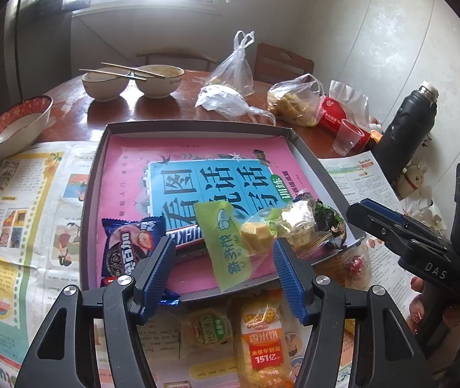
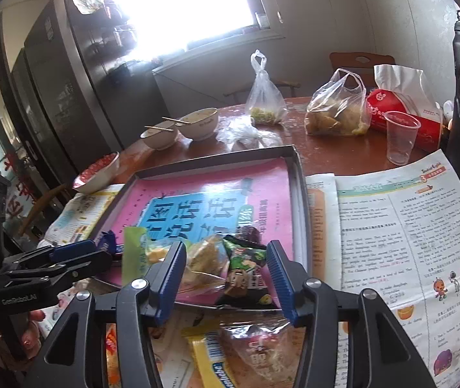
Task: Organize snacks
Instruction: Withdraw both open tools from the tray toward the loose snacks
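A grey tray [image 1: 197, 126] lined with a pink book holds several snacks along its near edge: an Oreo pack [image 1: 126, 249], a Snickers bar [image 1: 184, 237], a green packet [image 1: 226, 245], a clear packet [image 1: 294, 226] and a dark seaweed pack [image 1: 330, 220]. My left gripper [image 1: 223, 255] is open; the green packet lies between its fingers, which do not press it. My right gripper [image 2: 226, 258] is open over the clear packet [image 2: 204, 258] and seaweed pack [image 2: 246, 271] at the tray's [image 2: 217, 158] near right corner. A rice cracker pack [image 1: 259, 339] and a round cake [image 1: 207, 329] lie on the newspaper in front.
Newspaper [image 2: 407, 226] covers the near table. Behind the tray stand two bowls with chopsticks [image 1: 133, 80], a red-rimmed bowl [image 1: 16, 123], plastic bags [image 1: 294, 100], a red tissue pack [image 2: 404, 119], a clear cup [image 2: 401, 139] and a black flask [image 1: 404, 129]. A fridge [image 2: 58, 90] stands at left.
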Available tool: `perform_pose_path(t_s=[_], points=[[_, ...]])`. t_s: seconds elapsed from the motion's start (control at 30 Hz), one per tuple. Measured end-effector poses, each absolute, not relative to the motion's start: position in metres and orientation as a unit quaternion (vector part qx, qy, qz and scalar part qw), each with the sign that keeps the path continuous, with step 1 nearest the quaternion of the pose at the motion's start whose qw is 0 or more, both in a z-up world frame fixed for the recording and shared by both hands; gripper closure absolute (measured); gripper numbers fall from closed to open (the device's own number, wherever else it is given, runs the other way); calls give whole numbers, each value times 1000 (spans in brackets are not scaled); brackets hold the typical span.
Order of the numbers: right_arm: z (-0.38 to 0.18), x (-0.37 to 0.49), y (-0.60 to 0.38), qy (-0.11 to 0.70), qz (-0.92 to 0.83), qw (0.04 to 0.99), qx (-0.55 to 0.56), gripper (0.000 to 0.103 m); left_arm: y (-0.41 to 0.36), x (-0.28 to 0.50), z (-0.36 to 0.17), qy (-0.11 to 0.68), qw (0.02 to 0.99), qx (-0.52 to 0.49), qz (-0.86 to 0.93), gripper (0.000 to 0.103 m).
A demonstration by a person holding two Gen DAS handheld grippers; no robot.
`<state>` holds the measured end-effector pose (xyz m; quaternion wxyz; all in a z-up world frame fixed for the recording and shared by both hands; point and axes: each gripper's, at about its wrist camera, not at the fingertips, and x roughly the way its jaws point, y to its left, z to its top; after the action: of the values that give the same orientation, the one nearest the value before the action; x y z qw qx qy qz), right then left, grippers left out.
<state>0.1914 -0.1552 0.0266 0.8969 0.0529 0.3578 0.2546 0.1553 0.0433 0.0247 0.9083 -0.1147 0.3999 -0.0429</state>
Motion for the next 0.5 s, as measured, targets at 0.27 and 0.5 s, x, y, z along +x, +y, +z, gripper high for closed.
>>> perform_pose_path(t_s=[0.27,0.5], points=[[34,184,-150,344,262,901,40,42,45,147,31,390,912,-115,-43,26],[41,179,-152,336,262,904,34,35,48,140,35,389,913,-119,-41,26]])
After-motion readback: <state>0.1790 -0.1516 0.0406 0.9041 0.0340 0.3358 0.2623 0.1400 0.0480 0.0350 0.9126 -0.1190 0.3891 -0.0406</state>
